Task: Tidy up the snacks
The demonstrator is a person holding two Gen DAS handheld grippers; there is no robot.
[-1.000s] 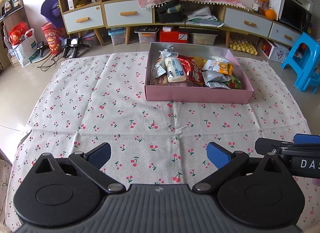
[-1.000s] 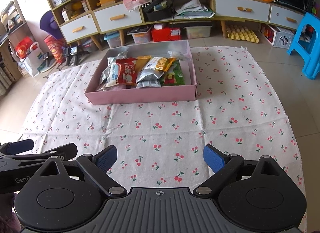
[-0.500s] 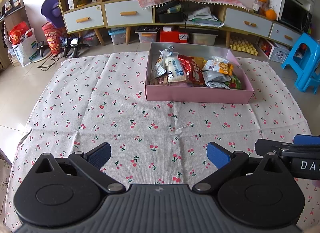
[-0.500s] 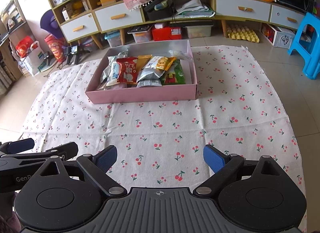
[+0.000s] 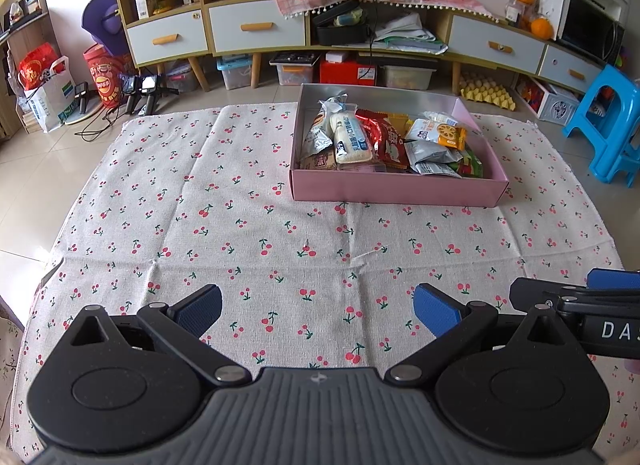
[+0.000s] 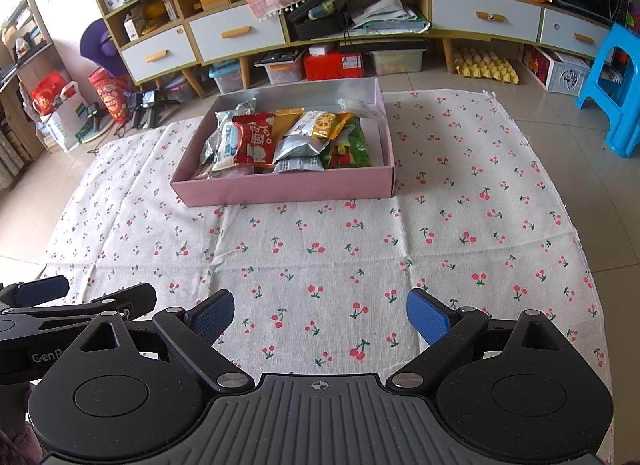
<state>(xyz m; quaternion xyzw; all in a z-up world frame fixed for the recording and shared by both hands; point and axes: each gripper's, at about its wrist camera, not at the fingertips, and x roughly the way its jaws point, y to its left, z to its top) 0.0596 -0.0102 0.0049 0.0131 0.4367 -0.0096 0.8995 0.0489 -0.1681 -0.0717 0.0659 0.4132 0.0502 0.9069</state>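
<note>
Left gripper (image 5: 318, 311) is hovering low over the cherry-print cloth (image 5: 240, 225), jaws apart, holding nothing. Snack packets (image 5: 384, 141) are lying piled in the pink box (image 5: 396, 191), well ahead. Likely light, soft, crinkly, slippery film; pinching a sealed edge looks best. Right gripper (image 6: 320, 311) is likewise spread and empty. Compared with a second ago, nothing is shifting noticeably.

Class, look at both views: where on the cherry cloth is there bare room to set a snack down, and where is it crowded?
Bare: the cherry cloth between the pink box and both open grippers, left gripper and right gripper, plus the strips either side of the box. Crowded: inside the box, snack packets overlap.
</note>
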